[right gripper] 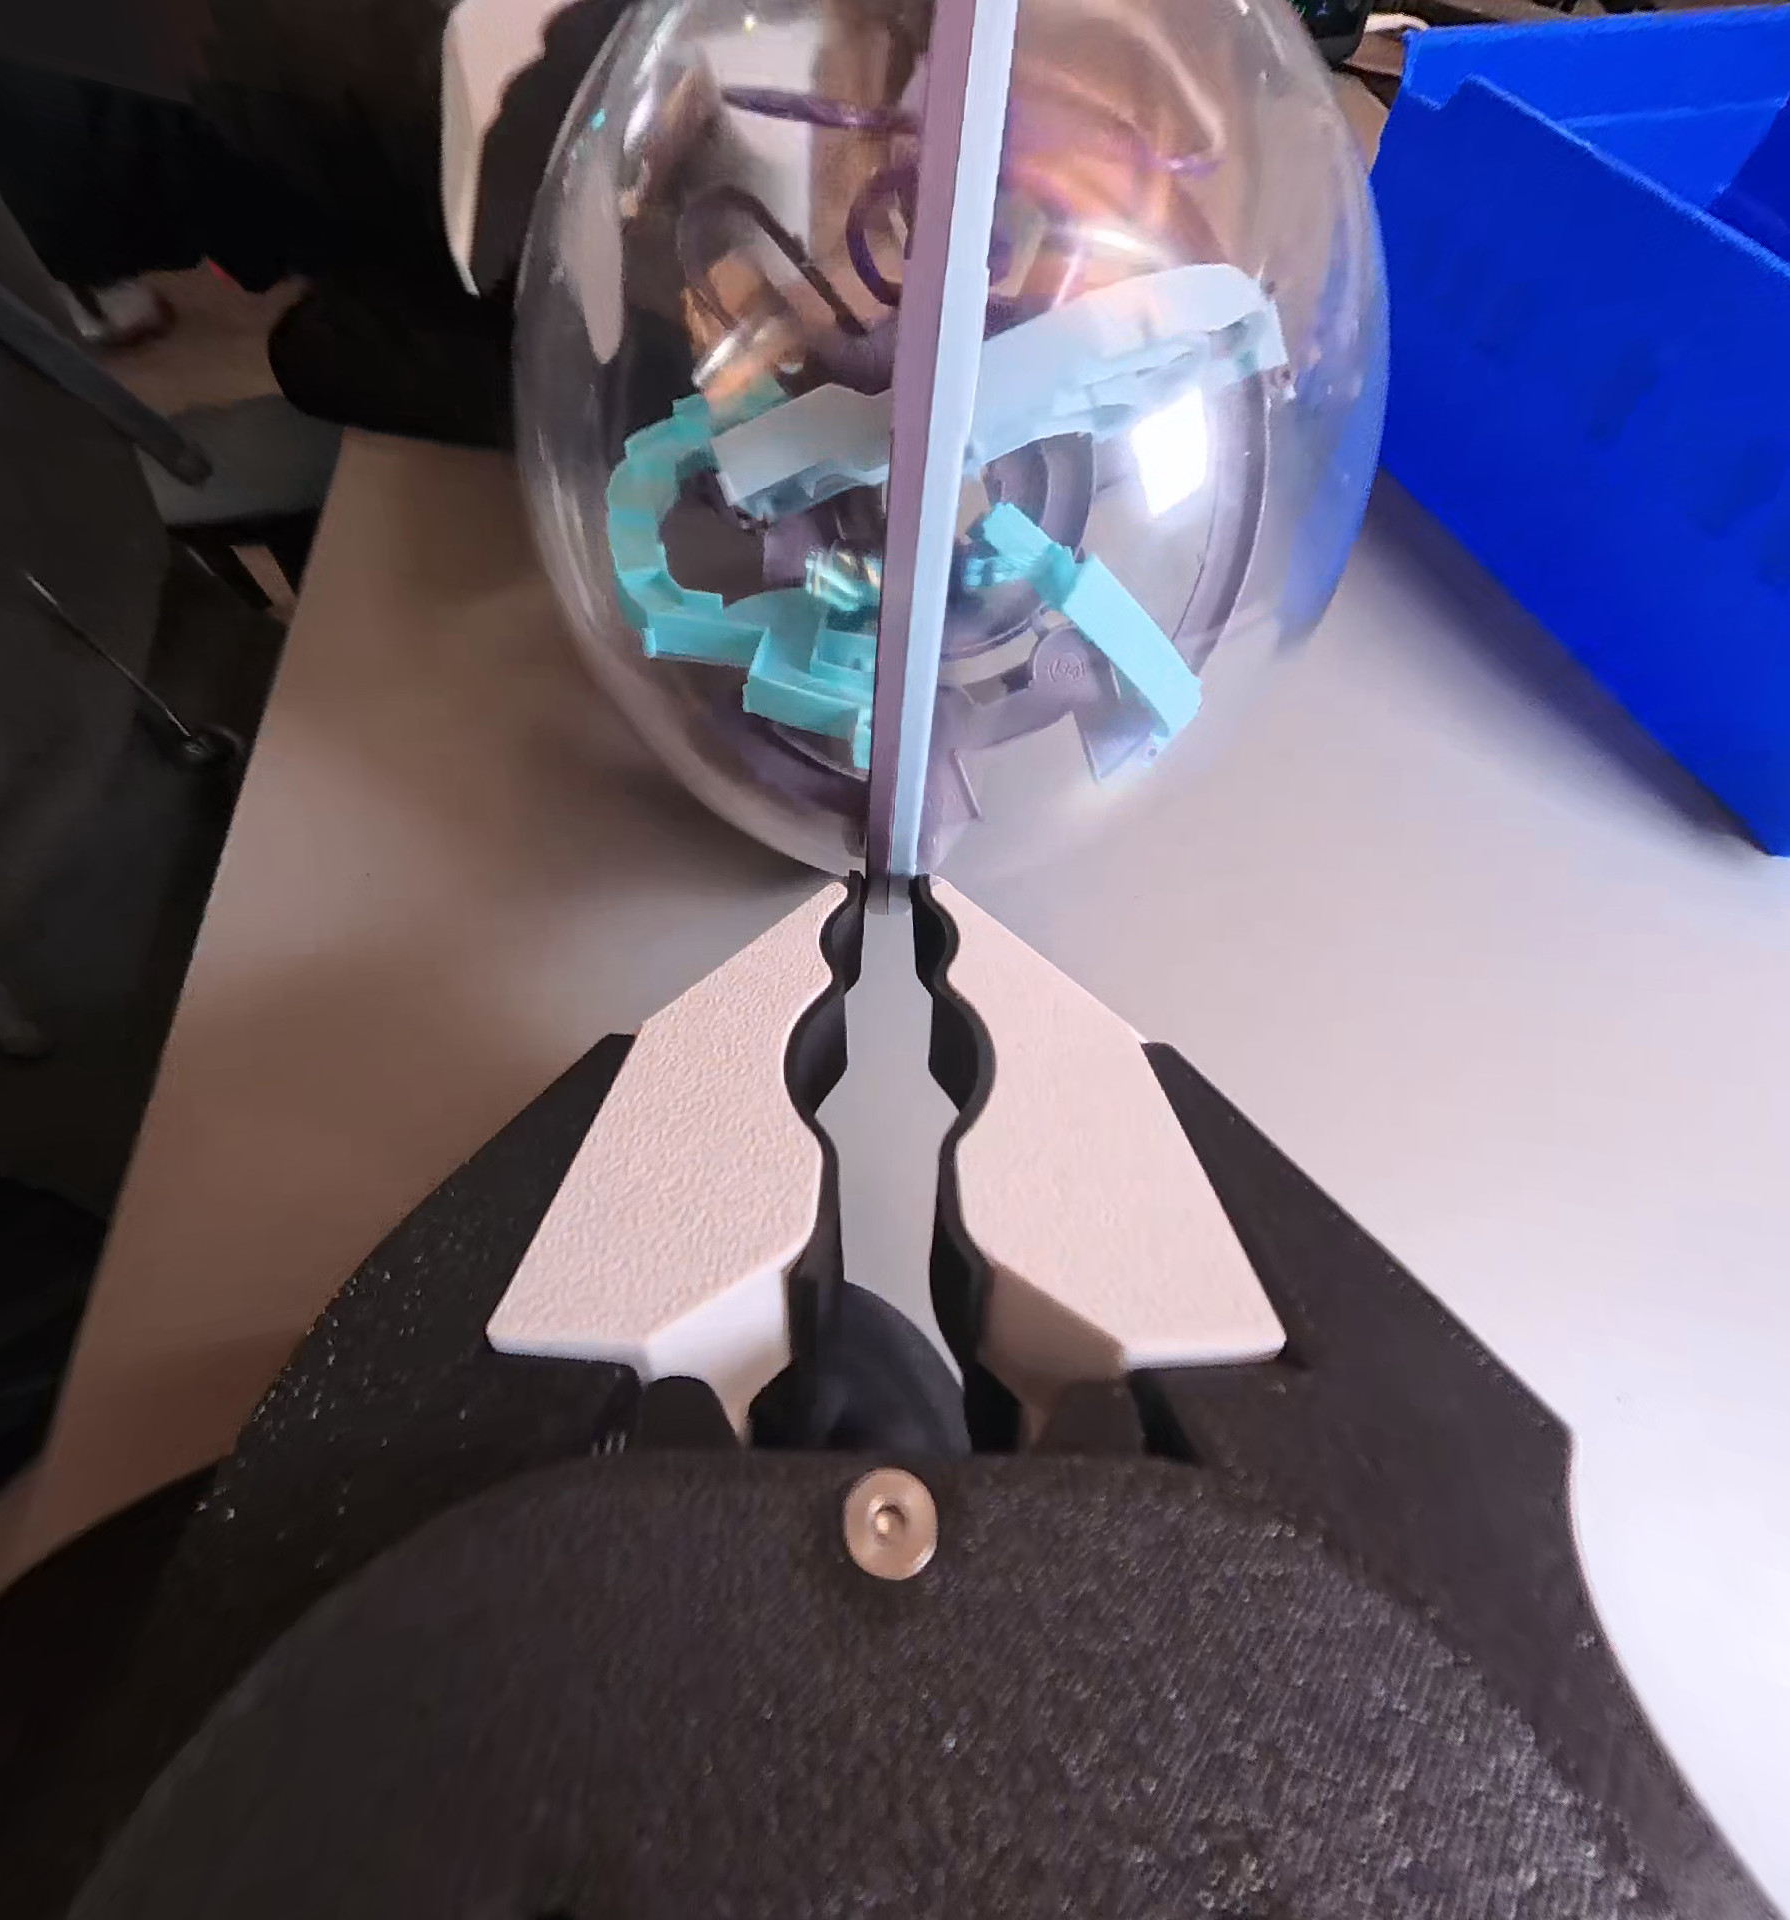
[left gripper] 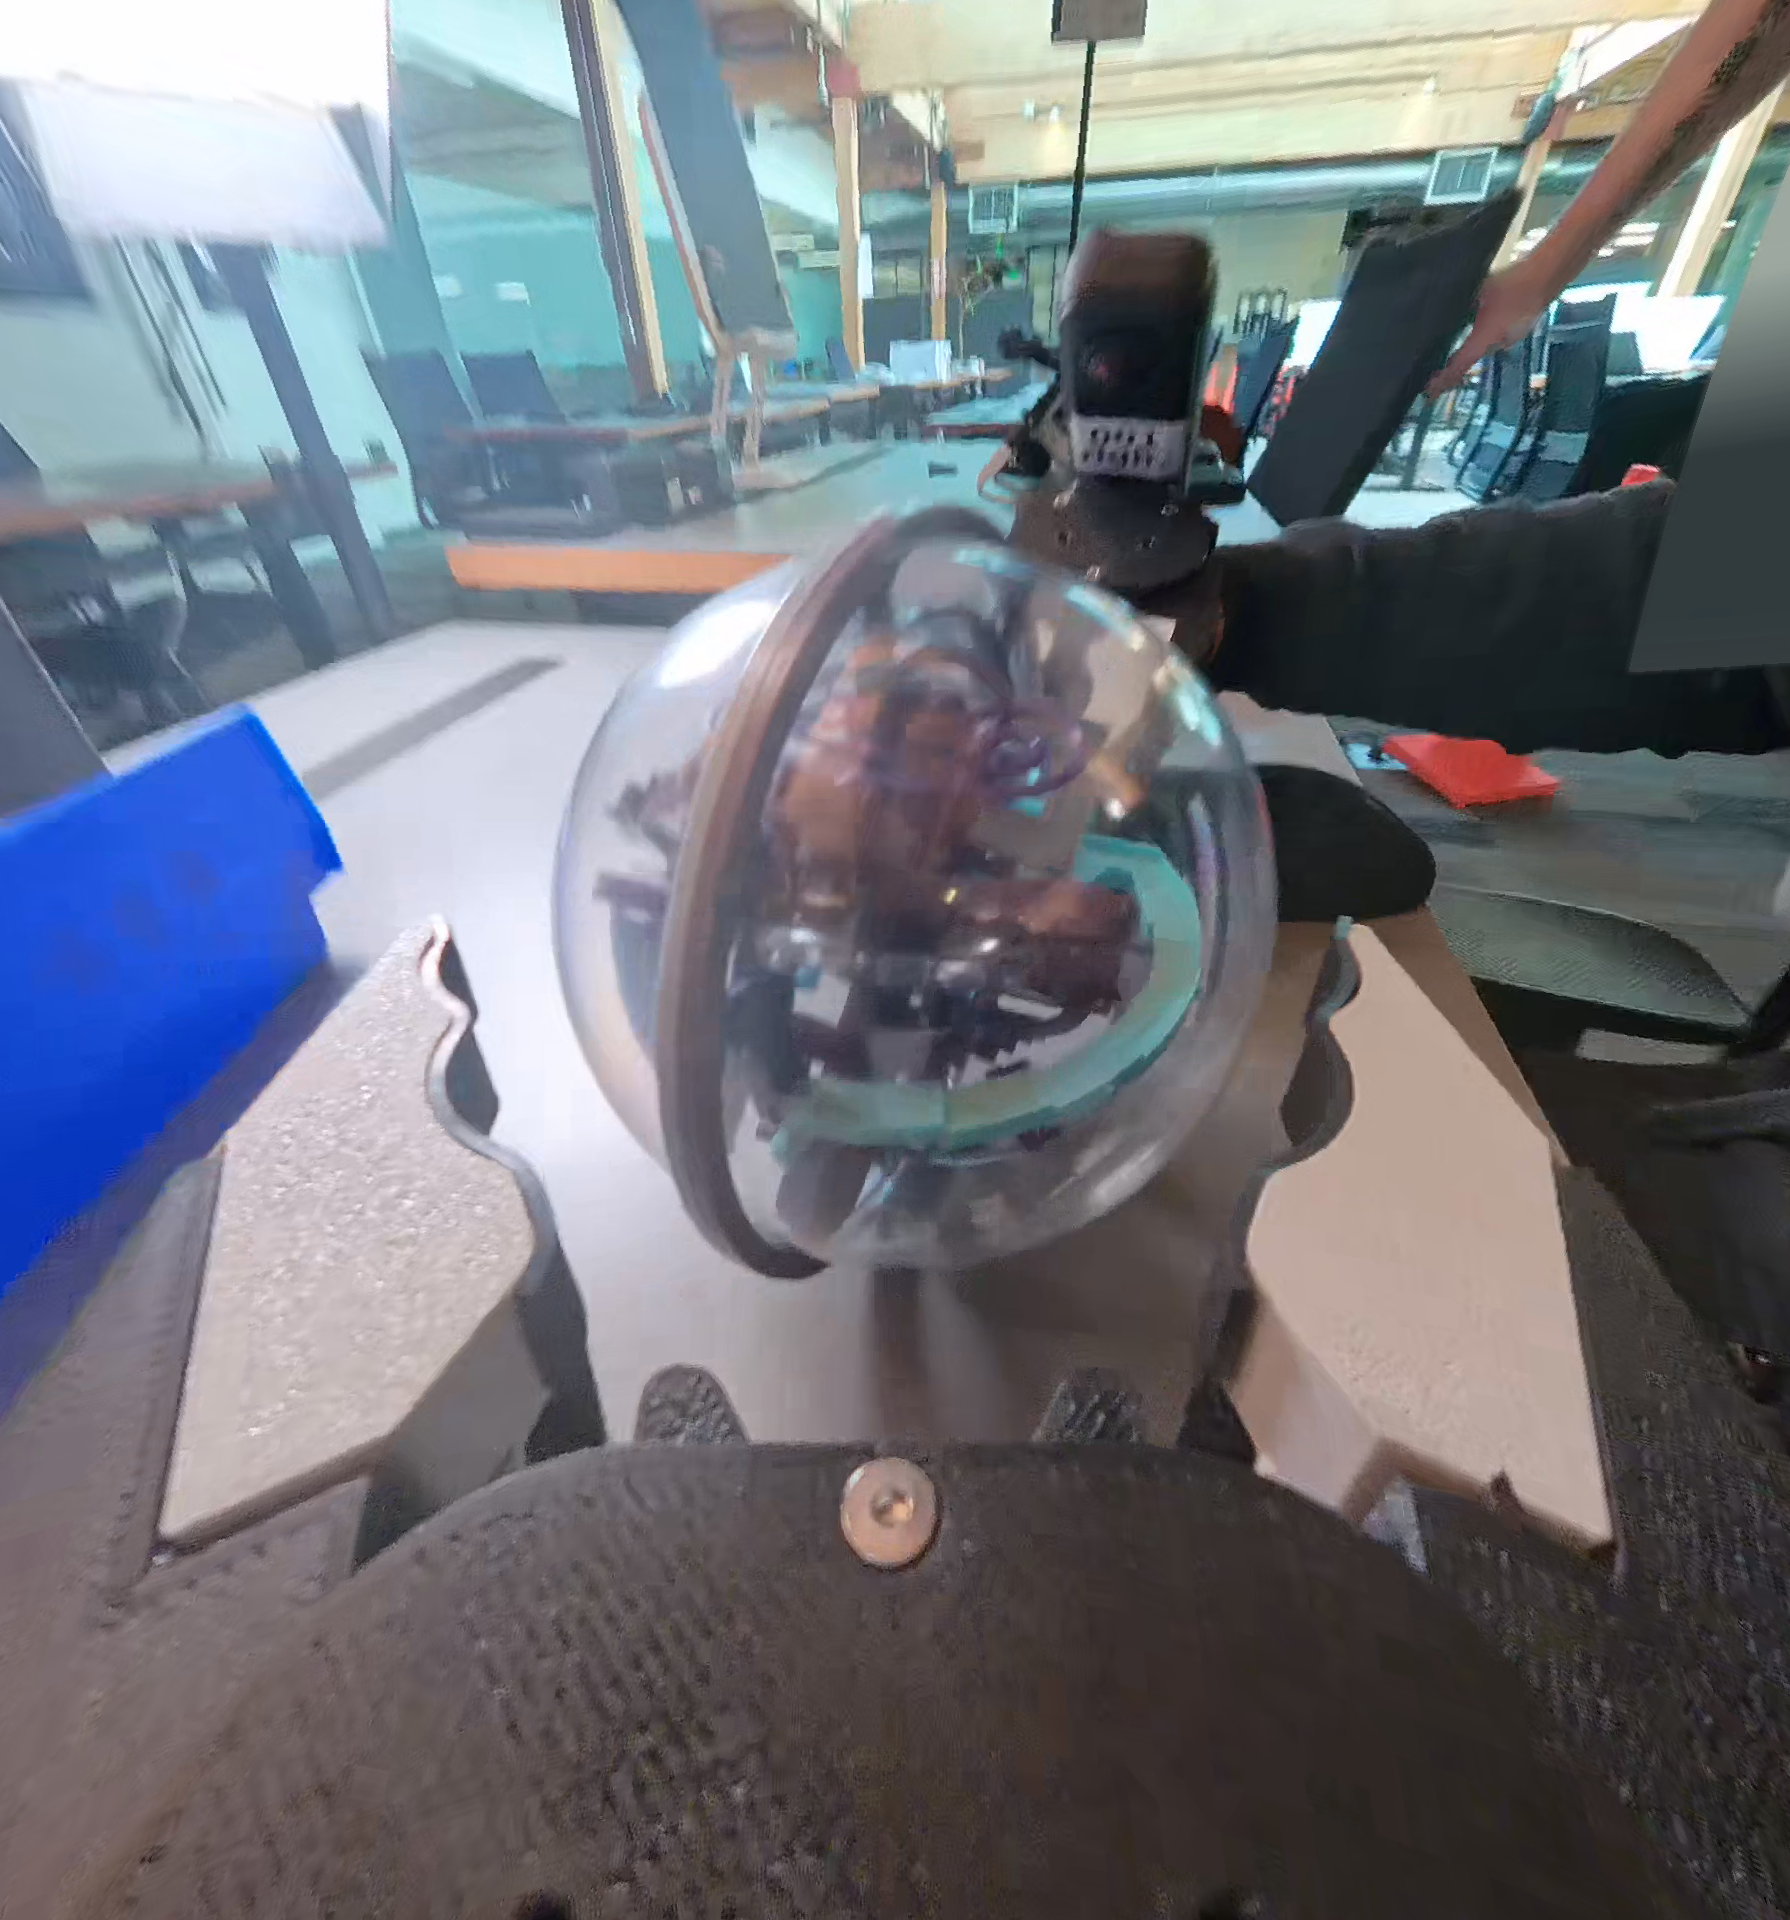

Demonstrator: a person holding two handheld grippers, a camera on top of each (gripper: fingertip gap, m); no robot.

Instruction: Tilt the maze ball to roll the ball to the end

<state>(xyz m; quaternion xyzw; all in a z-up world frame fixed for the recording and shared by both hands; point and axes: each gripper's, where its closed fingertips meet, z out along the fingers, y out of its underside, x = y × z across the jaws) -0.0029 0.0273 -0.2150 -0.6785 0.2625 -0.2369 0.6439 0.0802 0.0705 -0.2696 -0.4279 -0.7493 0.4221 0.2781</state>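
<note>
Maze ball (right gripper: pixel 948 436) sits on the white table (right gripper: pixel 1286 1039) near the blue bin (right gripper: pixel 1618 416): light, hard, slick, I judge. My right claw (right gripper: pixel 886 894) pinches its seam rim (right gripper: pixel 927 623), the surest hold. My left claw (left gripper: pixel 886 966) gapes wide around it, the left pad clearly off the shell.

Daylight is bright. Ahead of the left fingers the maze ball (left gripper: pixel 912 894) and the room behind are blurred by motion, the upper corner overexposed. Ahead of the right fingers the picture is sharper, with glare on the sphere; straight lines bend near the edges.
</note>
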